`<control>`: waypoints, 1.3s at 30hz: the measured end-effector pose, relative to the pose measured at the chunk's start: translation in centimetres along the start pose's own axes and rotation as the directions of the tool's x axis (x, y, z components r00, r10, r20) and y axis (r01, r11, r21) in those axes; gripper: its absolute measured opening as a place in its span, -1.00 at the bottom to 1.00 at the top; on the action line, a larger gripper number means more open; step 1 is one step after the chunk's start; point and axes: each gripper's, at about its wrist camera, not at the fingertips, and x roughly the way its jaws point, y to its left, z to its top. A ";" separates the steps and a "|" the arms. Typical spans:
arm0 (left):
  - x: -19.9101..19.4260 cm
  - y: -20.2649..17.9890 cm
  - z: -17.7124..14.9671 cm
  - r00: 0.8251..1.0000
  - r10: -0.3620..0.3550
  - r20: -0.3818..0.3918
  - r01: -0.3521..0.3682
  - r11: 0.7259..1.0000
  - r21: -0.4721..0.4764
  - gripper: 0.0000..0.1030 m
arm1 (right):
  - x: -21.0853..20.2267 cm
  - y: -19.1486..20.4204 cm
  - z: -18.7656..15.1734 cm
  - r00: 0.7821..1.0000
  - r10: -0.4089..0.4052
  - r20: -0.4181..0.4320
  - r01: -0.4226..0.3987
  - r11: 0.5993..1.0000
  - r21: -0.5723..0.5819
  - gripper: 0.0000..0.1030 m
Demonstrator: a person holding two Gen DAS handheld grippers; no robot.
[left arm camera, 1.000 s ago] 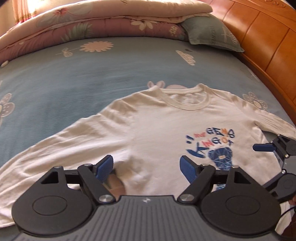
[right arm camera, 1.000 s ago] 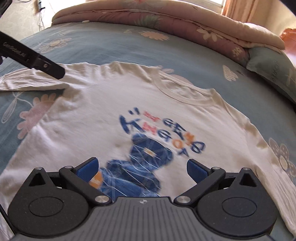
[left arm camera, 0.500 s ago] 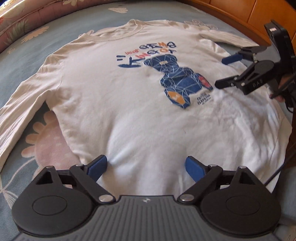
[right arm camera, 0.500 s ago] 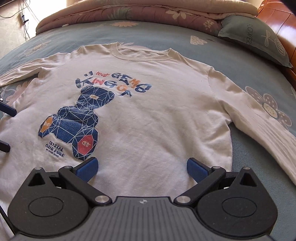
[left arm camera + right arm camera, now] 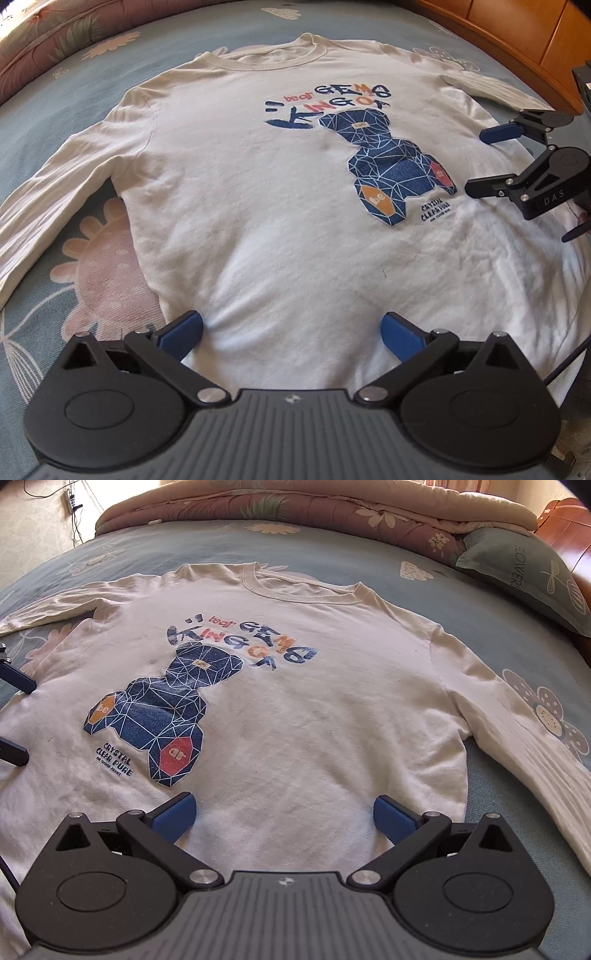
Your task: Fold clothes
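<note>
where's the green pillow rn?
In the right wrist view, the grey-green printed pillow lies at the upper right, on the blue floral bedsheet beside the orange wooden headboard, beyond the white long-sleeved shirt.

Both views are brightly lit by daylight, with the strongest light at the far top edge, where the folded quilt [image 5: 332,502] is partly washed out. The white shirt [image 5: 295,720] is evenly lit, its print is sharp, and only soft, short shadows lie under its edges on the bedsheet [image 5: 55,129]. Fisheye distortion bends the bed at the borders, where detail softens, and the corners of the right wrist view darken.
</note>
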 end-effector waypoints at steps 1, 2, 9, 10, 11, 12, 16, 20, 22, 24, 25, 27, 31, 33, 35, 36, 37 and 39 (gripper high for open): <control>-0.1 0.2 0.0 1.000 -0.004 0.003 0.004 1.000 -0.011 0.99 | 0.0 0.0 -0.1 1.000 -0.001 0.008 0.001 1.000 0.000 1.00; -0.1 0.3 0.0 1.000 -0.007 0.006 0.007 1.000 -0.019 0.99 | 0.0 0.1 -0.2 1.000 -0.004 0.016 0.004 1.000 0.002 1.00; 0.0 0.1 0.0 1.000 -0.002 0.007 0.002 1.000 0.005 0.99 | 0.0 0.2 -0.4 0.999 -0.020 0.036 0.019 1.000 0.018 1.00; 0.0 0.1 0.0 1.000 0.001 0.011 -0.001 1.000 0.005 0.99 | 0.0 0.3 -0.5 0.999 -0.024 0.040 0.023 1.000 0.019 1.00; 0.0 0.0 -0.1 1.000 0.004 0.015 -0.004 1.000 0.006 0.99 | 0.0 0.4 -0.5 0.999 -0.028 0.044 0.027 0.999 0.021 1.00; 0.0 0.0 -0.2 1.000 0.006 0.020 -0.006 1.000 0.007 0.99 | 0.0 0.4 -0.5 0.999 -0.032 0.044 0.031 0.999 0.022 1.00; -0.1 0.0 -0.3 0.999 0.009 0.032 -0.009 1.000 0.006 1.00 | 0.1 0.5 -0.4 0.998 -0.040 0.044 0.039 0.999 0.026 1.00; -0.1 -0.1 -0.4 0.999 0.017 0.045 -0.017 1.000 0.000 1.00 | 0.0 0.8 -0.3 0.998 -0.054 0.040 0.053 0.998 0.036 1.00; -0.2 -0.1 -0.6 0.998 0.021 0.051 -0.021 1.000 -0.007 1.00 | -0.2 1.1 -0.3 0.997 -0.066 0.038 0.065 0.997 0.045 1.00; -0.2 -0.2 -0.8 0.997 0.027 0.069 -0.026 1.000 -0.015 1.00 | -0.5 1.4 -0.4 0.996 -0.079 0.036 0.077 0.996 0.054 1.00; -0.3 -0.3 -1.1 0.996 0.031 0.085 -0.030 0.999 -0.018 1.00 | -0.6 1.5 -0.4 0.996 -0.085 0.034 0.083 0.995 0.059 1.00; -0.9 -0.7 -2.1 0.991 0.051 0.123 -0.048 0.998 -0.031 1.00 | -0.8 1.8 -0.4 0.995 -0.097 0.032 0.095 0.993 0.068 1.00; -2.7 -2.0 -4.3 0.976 0.105 0.191 -0.095 0.993 -0.065 0.99 | -4.2 4.0 -1.7 0.985 -0.120 0.127 0.113 0.992 0.062 1.00; -3.6 -2.6 -5.4 0.966 0.133 0.224 -0.117 0.990 -0.084 0.99 | -7.1 6.1 -3.0 0.974 -0.138 0.178 0.123 0.988 0.093 1.00; -4.2 -3.6 -6.3 0.966 0.094 0.240 -0.073 0.993 -0.093 0.99 | -8.5 7.9 -4.0 0.977 -0.111 0.180 0.087 0.987 0.135 1.00; -4.3 -4.2 -6.7 0.968 0.064 0.244 -0.044 0.995 -0.086 0.99 | -8.8 8.7 -4.4 0.980 -0.095 0.174 0.072 0.988 0.134 1.00; -4.2 -5.0 -6.8 0.966 0.065 0.249 -0.053 0.997 -0.057 0.99 | -8.9 9.7 -4.6 0.980 -0.094 0.175 0.074 0.991 0.115 1.00; -3.6 -6.4 -7.2 0.959 0.101 0.263 -0.097 0.995 -0.031 0.99 | -8.5 11.3 -5.1 0.975 -0.133 0.178 0.122 0.990 0.071 1.00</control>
